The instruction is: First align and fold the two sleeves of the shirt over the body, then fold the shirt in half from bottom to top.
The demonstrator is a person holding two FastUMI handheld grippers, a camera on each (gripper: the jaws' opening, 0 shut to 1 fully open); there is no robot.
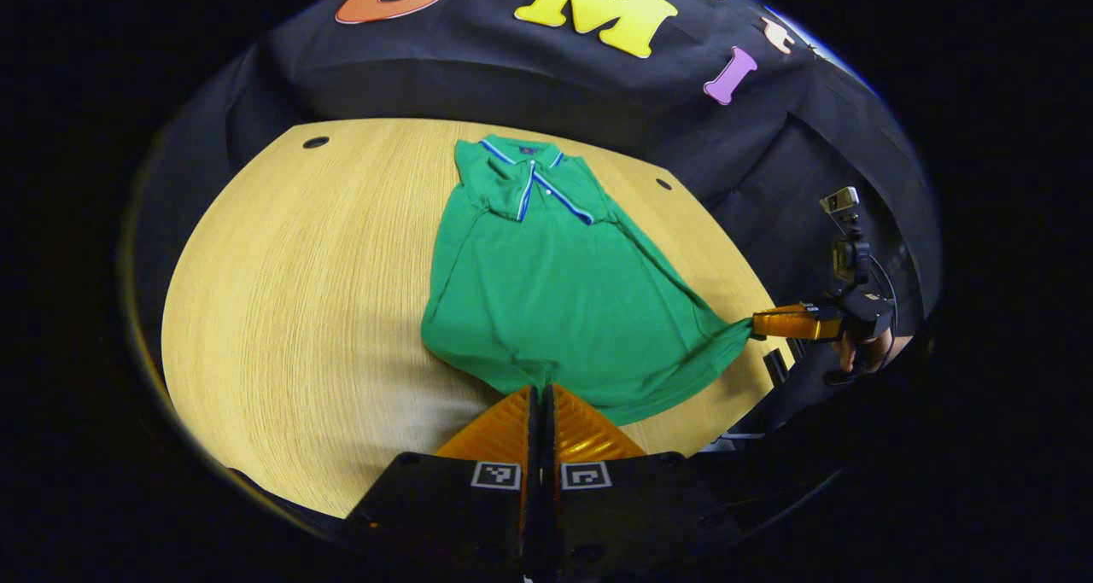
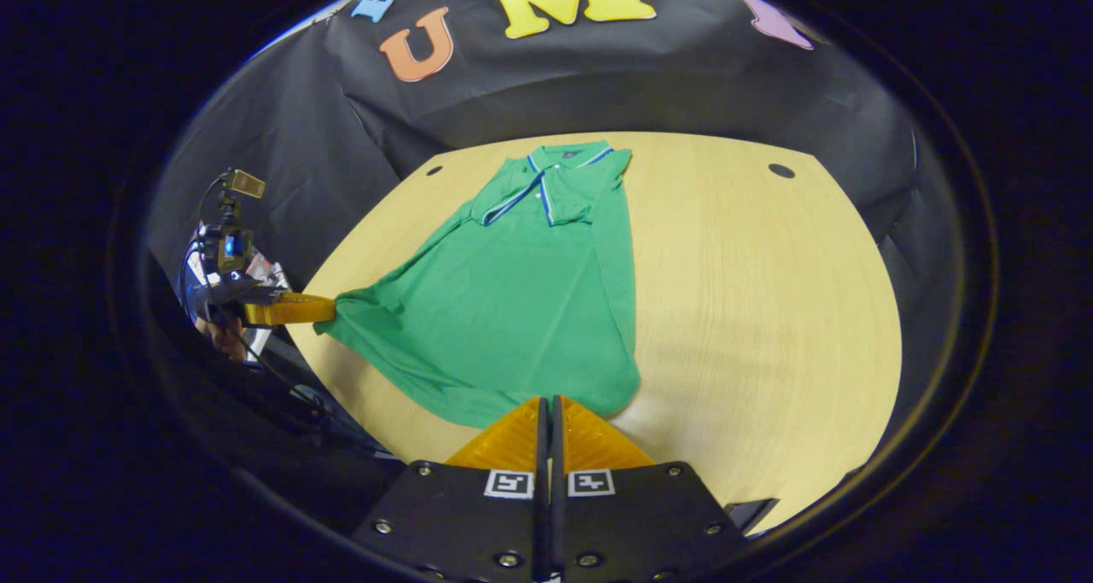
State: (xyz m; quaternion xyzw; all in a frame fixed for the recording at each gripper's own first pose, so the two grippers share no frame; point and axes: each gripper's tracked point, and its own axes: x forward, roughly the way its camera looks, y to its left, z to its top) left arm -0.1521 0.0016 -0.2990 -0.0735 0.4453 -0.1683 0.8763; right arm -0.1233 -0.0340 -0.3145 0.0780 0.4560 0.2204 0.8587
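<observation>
Green shirt (image 1: 546,293) flat mid-table (image 1: 299,310), collar toward far edge; left tongs (image 1: 540,388) and right tongs (image 2: 551,399) each clamped on hem corners.

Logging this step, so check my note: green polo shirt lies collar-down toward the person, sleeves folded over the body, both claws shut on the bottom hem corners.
One error: the collar lies at the far end of the table, away from the person, as the left gripper view shows. The rest stands: shirt sleeves folded in, left claw and right claw shut on the hem.
</observation>
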